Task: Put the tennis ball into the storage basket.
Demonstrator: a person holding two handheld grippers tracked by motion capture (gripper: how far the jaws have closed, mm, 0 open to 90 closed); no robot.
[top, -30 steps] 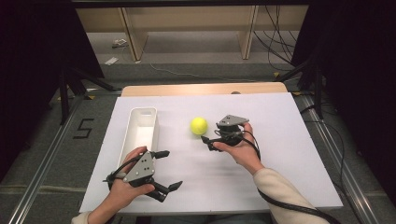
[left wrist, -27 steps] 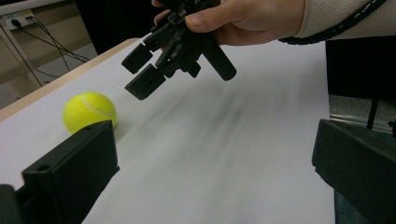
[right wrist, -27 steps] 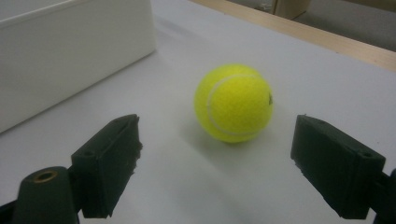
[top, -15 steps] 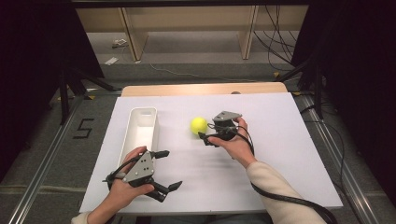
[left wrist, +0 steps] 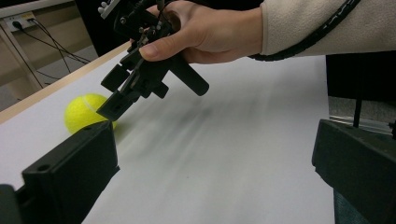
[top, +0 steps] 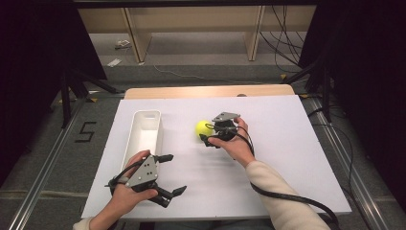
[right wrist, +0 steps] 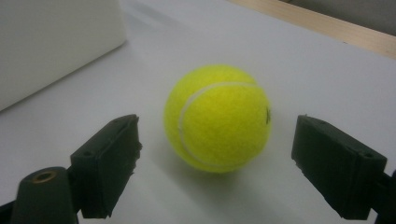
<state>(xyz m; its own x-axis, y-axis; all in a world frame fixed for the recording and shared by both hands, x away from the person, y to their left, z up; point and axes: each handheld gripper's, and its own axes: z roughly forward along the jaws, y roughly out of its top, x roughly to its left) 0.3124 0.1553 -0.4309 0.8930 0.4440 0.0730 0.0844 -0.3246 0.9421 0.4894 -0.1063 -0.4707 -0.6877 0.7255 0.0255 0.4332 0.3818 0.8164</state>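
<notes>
Now, ball: my yellow tennis ball (right wrist: 217, 119) sits on the white bench (top: 287, 143).
Right hand-held gripper (top: 207, 137): wide open, jaws beside ball, not touching.
Left hand-held gripper (top: 173, 176): wide open, holding nothing.

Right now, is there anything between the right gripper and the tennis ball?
Nothing visible. The right gripper is open, its fingers apart on either side of the tennis ball, with only bare white table around it. The white tray sits off to the side, clear of the approach.
</notes>
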